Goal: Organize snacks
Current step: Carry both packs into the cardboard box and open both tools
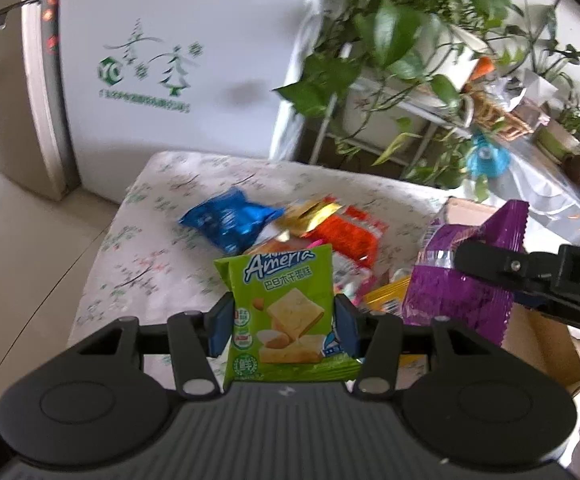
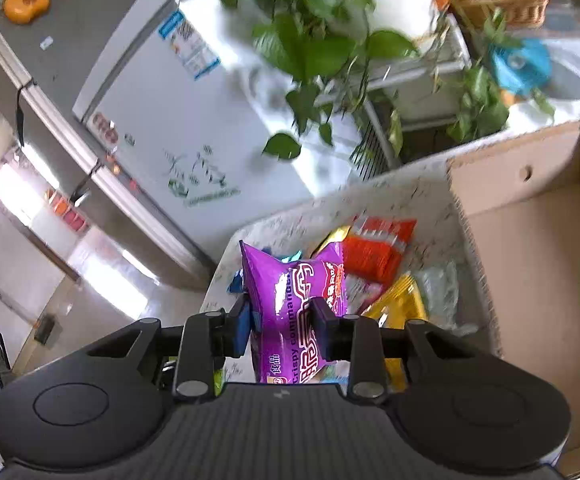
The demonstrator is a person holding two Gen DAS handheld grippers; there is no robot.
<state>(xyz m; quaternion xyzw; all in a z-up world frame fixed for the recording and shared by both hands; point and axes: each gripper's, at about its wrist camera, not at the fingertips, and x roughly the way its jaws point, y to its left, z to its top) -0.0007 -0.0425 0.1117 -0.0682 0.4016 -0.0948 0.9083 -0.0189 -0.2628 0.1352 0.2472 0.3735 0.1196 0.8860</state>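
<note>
The left gripper (image 1: 284,322) is clamped on a green cake packet (image 1: 286,316), its blue pads pressing both side edges, and the packet stands upright above the near part of the table (image 1: 162,200); the right gripper (image 2: 280,326) is clamped in the same way on a purple crisp bag (image 2: 293,300), which is puffy and shiny (so it may slip if the hold is light). In the left wrist view the purple bag hangs to the right of the green packet, the two well apart.

Below the grippers the other snacks lie in a loose heap near the middle of the table: a blue packet (image 1: 230,220) toward the far left corner, an orange-red packet (image 2: 373,248) beside it, a yellow packet (image 2: 401,304) closer to the box. The open cardboard box (image 2: 529,240) sits at the right edge of the table, and what shows of its bottom is bare.

I judge that both packets are being carried to the box; to do this well, each one should go over the cardboard wall with the grip kept firm, and be let go low inside; the purple bag is nearer to the box, so it could go first, toward a far corner, leaving room for the green one beside it.
</note>
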